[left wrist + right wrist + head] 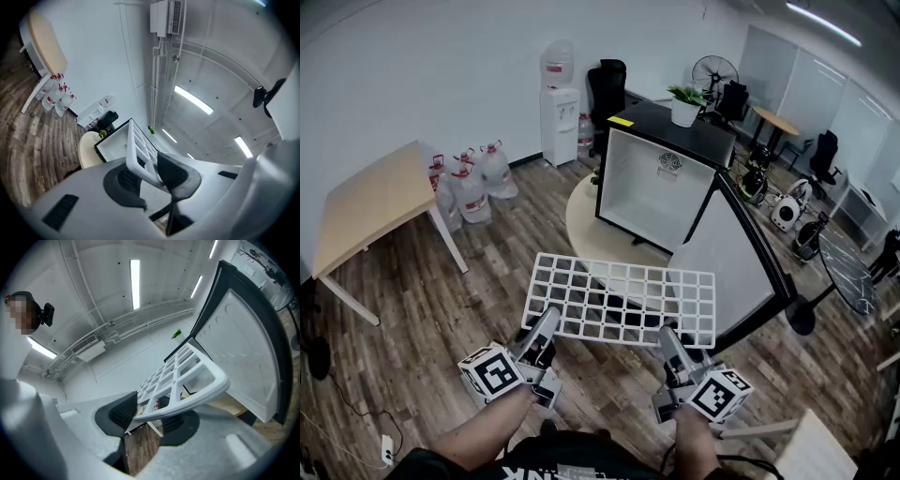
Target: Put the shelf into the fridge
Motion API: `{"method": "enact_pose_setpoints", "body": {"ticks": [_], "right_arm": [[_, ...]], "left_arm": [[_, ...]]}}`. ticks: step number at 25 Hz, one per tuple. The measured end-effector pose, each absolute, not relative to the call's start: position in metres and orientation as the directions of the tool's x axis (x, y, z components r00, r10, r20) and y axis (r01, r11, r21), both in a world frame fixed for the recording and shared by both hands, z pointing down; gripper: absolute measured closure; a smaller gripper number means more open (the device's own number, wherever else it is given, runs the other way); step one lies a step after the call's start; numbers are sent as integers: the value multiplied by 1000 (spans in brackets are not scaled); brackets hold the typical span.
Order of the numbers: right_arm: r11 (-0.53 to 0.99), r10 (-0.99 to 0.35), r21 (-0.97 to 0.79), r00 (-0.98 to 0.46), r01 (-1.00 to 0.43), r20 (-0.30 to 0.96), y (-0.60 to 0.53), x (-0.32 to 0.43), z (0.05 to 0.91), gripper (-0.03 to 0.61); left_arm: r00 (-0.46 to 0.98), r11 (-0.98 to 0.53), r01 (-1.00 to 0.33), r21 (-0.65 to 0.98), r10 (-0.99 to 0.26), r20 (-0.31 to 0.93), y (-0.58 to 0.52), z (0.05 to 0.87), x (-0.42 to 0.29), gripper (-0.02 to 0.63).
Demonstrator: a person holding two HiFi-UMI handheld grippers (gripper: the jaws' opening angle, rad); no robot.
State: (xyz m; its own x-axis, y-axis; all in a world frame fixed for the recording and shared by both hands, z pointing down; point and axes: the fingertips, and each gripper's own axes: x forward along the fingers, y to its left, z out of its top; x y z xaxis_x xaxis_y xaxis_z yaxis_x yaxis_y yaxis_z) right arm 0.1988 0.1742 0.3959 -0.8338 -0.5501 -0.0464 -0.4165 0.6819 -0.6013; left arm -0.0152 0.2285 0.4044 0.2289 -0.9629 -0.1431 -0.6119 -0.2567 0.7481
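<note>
Though edge-hidden — shelf [621, 300] between jaws

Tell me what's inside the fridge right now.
Bare white walls show inside the fridge, with a small mark on the back wall; no shelf fitted. The white shelf is outside, in front of it. The open door hides the interior's lower right corner.
</note>
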Motion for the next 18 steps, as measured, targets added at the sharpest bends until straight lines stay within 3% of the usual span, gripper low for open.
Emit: {"method": "enact_pose_setpoints", "body": {"ticks": [18], "right_arm": [[681, -556, -598, -830, -423, -45, 182, 140, 391, 440]], "left_arm": [[251, -273, -595, 756, -957, -148, 234, 403, -74, 526]]}}
